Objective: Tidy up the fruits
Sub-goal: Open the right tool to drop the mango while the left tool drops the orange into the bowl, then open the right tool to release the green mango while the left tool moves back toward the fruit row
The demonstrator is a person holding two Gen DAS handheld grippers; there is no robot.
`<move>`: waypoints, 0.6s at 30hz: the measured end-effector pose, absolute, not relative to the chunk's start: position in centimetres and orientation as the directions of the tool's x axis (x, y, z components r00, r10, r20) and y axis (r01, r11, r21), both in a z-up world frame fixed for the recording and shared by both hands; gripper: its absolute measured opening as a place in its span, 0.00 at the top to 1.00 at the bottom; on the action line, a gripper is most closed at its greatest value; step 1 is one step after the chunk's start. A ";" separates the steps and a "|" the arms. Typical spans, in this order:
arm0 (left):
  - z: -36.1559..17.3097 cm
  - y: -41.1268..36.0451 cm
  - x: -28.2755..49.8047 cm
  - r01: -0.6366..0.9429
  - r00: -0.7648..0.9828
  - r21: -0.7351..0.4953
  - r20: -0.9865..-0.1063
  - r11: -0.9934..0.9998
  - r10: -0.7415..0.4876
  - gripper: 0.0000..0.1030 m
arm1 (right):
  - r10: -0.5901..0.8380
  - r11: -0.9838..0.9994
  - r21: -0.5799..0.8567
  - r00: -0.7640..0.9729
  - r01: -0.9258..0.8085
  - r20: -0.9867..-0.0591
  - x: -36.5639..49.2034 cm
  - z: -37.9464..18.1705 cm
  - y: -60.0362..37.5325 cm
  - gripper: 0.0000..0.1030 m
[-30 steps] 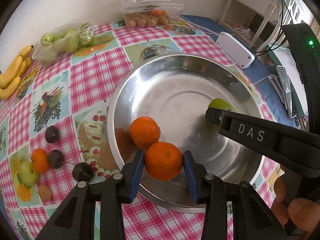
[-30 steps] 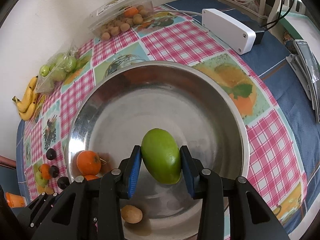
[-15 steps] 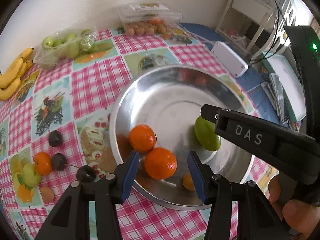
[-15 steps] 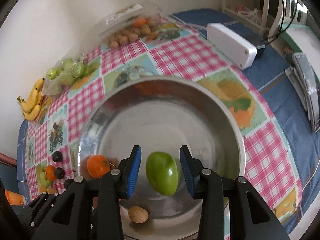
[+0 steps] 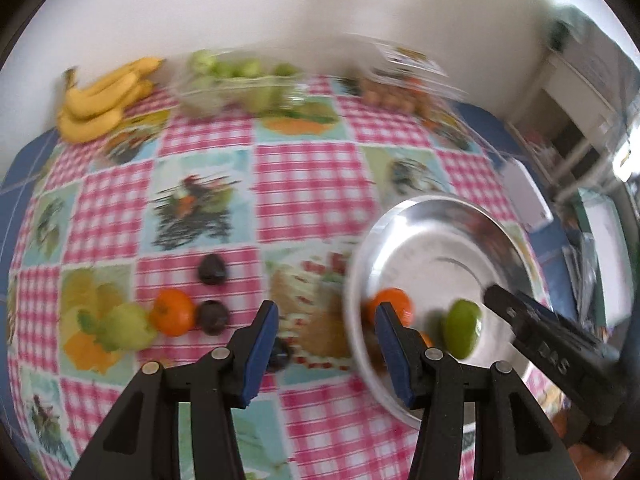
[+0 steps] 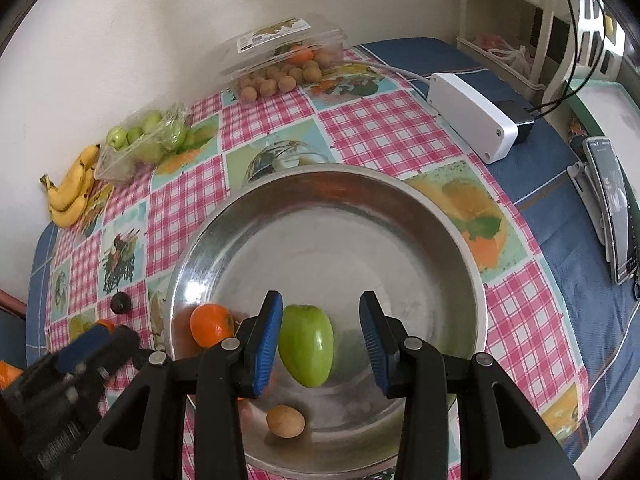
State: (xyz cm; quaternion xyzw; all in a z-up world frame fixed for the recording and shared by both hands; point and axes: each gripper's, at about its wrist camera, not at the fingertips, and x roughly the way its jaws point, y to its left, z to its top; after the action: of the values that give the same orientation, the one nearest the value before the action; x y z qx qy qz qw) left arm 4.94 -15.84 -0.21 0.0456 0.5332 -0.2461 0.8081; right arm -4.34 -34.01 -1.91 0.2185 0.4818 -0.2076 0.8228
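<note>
Checked tablecloth (image 6: 384, 128) covers table beside white wall (image 6: 120, 40).

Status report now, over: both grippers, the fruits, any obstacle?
Left gripper open, empty, over the tablecloth. Right gripper open above green fruit lying in steel bowl. Loose orange and dark fruits on the cloth; path unobstructed.

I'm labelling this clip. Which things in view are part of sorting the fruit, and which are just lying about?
Part of the job:
- steel bowl
- green fruit
- orange in bowl
- small brown fruit
- loose orange
- dark plums
- right tongs
- left tongs

Lying about:
- white box
- phone
</note>
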 end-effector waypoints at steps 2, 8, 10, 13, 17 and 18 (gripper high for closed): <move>-0.2 -14.5 5.6 0.400 0.322 -0.186 -0.888 0.897 -0.328 0.47 | -0.132 0.827 0.152 0.449 0.542 -0.884 -4.3 -1.8 -33.6 0.60; -0.1 -11.3 7.0 0.296 0.352 -0.173 -0.894 0.939 -0.276 0.47 | -0.125 0.860 0.135 0.460 0.491 -0.879 -4.0 -1.1 -31.5 0.60; 0.0 -10.5 7.3 0.276 0.360 -0.174 -0.893 0.945 -0.270 0.47 | -0.122 0.870 0.133 0.467 0.476 -0.876 -3.9 -0.8 -30.9 0.60; 0.2 -9.6 7.5 0.256 0.370 -0.175 -0.891 0.951 -0.264 0.47 | -0.129 0.879 0.121 0.473 0.462 -0.871 -3.8 -0.5 -30.2 0.60; 0.3 -9.1 7.6 0.245 0.371 -0.178 -0.891 0.953 -0.262 0.47 | -0.126 0.882 0.120 0.473 0.456 -0.872 -3.7 -0.4 -30.0 0.60; 0.2 -9.0 7.6 0.245 0.368 -0.178 -0.892 0.953 -0.261 0.47 | -0.126 0.882 0.118 0.470 0.456 -0.873 -3.7 -0.5 -30.0 0.60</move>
State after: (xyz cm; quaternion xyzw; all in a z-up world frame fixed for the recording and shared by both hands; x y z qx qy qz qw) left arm 7.59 -9.05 0.21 -0.0076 0.5408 -0.1529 0.8271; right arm -3.70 -29.98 -0.51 0.1700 0.4846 -0.1733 0.8404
